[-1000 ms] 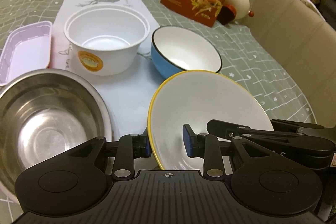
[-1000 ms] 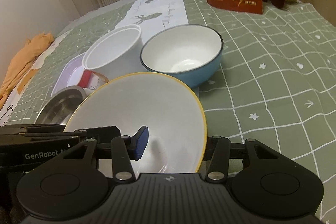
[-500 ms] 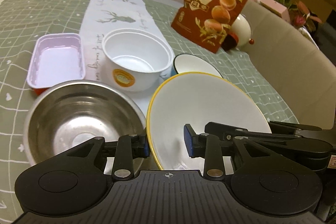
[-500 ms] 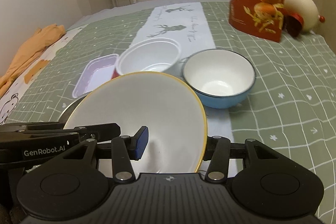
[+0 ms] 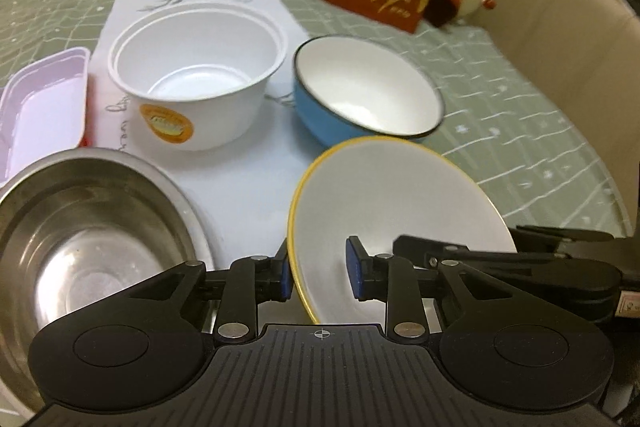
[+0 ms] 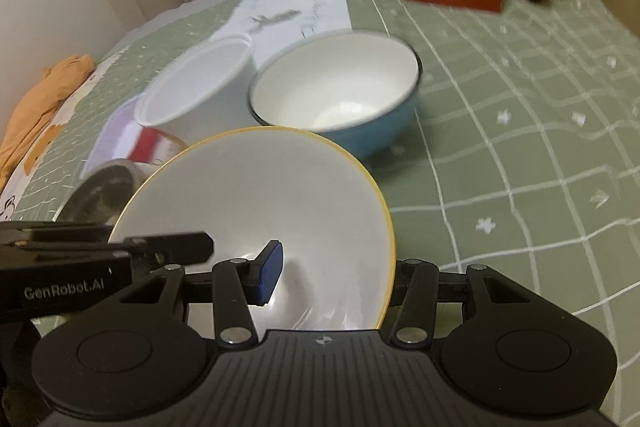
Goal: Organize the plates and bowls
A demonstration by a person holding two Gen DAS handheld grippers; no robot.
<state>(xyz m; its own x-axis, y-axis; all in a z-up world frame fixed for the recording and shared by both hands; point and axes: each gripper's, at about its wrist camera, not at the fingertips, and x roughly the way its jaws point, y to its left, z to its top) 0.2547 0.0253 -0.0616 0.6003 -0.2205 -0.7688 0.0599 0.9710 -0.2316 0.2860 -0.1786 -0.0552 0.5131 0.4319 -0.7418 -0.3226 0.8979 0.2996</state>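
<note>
The yellow-rimmed white plate (image 5: 400, 203) is gripped at opposite rims by both claws, left (image 5: 320, 273) and right (image 6: 332, 277), above and just short of the blue enamel bowl (image 5: 360, 95).

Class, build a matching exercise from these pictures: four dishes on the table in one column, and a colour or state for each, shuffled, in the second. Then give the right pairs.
Things:
1. plate
2. enamel bowl
3. steel bowl
4. plastic tub

Descriptions:
A. orange sticker on its side
B. blue outside, white inside
C. yellow rim, held by both grippers
D. shiny metal, empty

Pairs: 1-C, 2-B, 3-D, 4-A
</note>
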